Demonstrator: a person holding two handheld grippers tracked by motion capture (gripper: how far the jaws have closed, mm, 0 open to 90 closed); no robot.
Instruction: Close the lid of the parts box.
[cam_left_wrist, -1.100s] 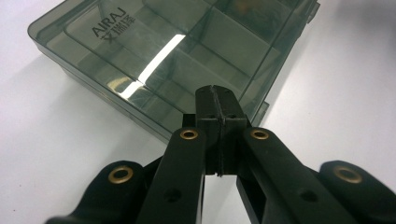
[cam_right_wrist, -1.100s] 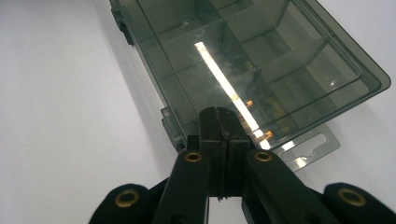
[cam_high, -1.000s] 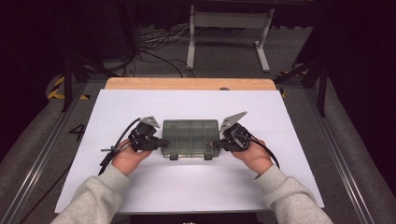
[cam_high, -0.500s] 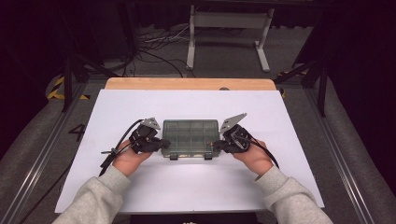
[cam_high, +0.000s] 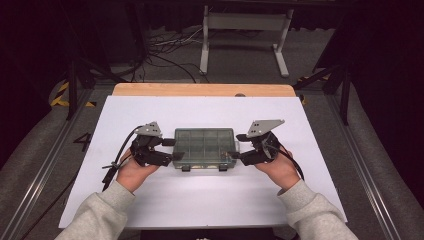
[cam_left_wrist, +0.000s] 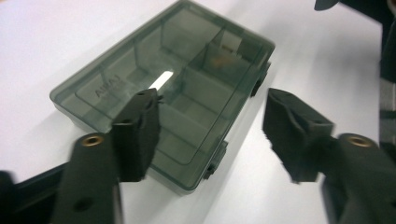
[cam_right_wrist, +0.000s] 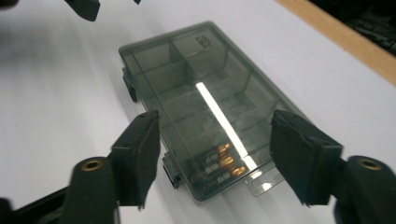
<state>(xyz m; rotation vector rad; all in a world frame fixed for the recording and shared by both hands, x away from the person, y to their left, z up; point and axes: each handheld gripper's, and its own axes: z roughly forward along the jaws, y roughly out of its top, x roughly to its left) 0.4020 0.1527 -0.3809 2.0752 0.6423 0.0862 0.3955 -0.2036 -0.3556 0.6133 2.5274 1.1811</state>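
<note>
Smoky grey-green see-through plastic makes up the box (cam_high: 204, 148), and it lies flat with its lid shut near the middle of the white table top (cam_high: 210, 197). Through the lid I can see little walls that split it into many small rooms. In the right gripper view a few small shiny gold bits (cam_right_wrist: 219, 161) sit in the room at the end closest to that claw. Dark clips (cam_high: 186, 168) stick out of the long side that faces me.

My left gripper (cam_high: 169, 148) is at the left short end of the box. Its two black jaws have just been opening, and now they stand wide apart. In the left gripper view, one jaw hangs over the lid, the other out over the bare table. They hold nothing, and I can't tell if either jaw touches the box.

My right gripper (cam_high: 235, 146) is at the right short end. Its jaws have just been opening too, and they are spread wide. In the right gripper view the end of the box shows between them, but the pads are not pressing on it.

A hand (cam_high: 134, 172) in a grey sleeve (cam_high: 97, 215) holds each gripper. Past the white top runs a strip of bare wood (cam_high: 202, 90). Beyond that, cables (cam_high: 165, 47) lie on the dark floor by a white metal stand (cam_high: 245, 22).
</note>
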